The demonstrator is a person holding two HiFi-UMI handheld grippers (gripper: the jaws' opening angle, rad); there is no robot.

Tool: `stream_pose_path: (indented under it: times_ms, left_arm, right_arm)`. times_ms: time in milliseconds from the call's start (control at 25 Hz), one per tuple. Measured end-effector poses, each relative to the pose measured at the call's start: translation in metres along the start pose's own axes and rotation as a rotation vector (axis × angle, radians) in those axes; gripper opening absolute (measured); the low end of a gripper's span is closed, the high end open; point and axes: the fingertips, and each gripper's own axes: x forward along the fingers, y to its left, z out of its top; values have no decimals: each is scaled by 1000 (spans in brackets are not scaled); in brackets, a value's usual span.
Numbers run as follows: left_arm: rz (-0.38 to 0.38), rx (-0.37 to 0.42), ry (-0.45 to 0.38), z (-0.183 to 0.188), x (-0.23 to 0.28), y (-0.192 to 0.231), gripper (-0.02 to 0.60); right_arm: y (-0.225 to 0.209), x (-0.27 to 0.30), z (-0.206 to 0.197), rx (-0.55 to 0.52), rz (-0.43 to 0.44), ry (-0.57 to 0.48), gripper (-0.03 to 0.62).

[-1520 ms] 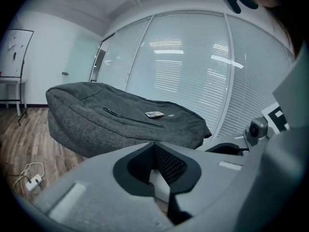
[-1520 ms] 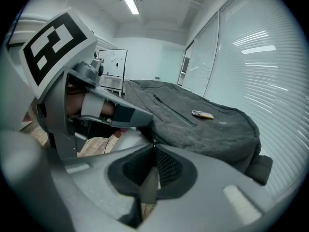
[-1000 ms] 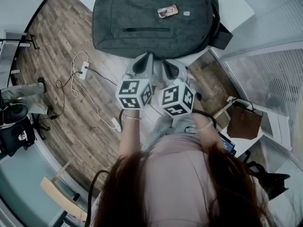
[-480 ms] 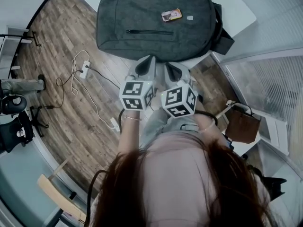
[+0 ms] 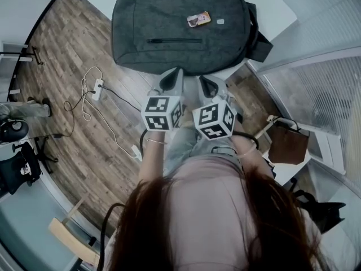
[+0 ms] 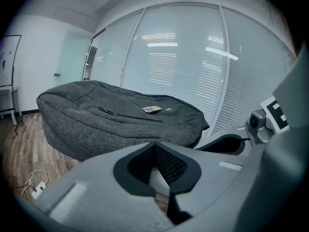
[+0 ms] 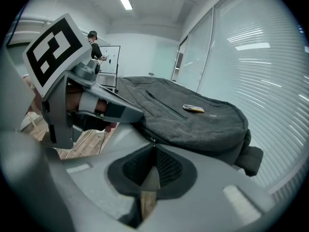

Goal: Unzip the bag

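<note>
A grey backpack [image 5: 180, 27] lies flat on a white table [image 5: 276, 7], its front pocket zipper [image 5: 174, 40] closed and a small card [image 5: 198, 19] on top. Both grippers hover side by side just short of the bag's near edge. My left gripper [image 5: 174, 72] is shut and holds nothing; in its own view the left gripper [image 6: 154, 146] points at the backpack [image 6: 120, 115]. My right gripper [image 5: 204, 79] is shut too. In the right gripper view a small zipper pull [image 7: 153, 140] on the backpack [image 7: 193, 120] shows just past the right gripper [image 7: 154, 148], apart from it.
A power strip with loose cables [image 5: 96, 86] lies on the wooden floor at the left. A brown bag [image 5: 289, 145] stands at the right by glass walls with blinds [image 5: 327, 83]. Office chairs [image 5: 17, 162] stand far left. A person [image 7: 94, 42] stands at a far whiteboard.
The head view sways slightly. Both grippers stay shut in nearly the same place before the bag.
</note>
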Motion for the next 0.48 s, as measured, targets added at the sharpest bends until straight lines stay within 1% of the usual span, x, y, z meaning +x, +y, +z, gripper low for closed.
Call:
stream_pose_path:
  times_ms: [320,480]
  left_arm:
    - [-35,14,33,-2,0,0,8]
    - [-46,45,32,-2,0,0,8]
  right_arm:
    - [-22,-9,-12,34,-98,43,11]
    - [-35,-14,-17,42,-150,55,11]
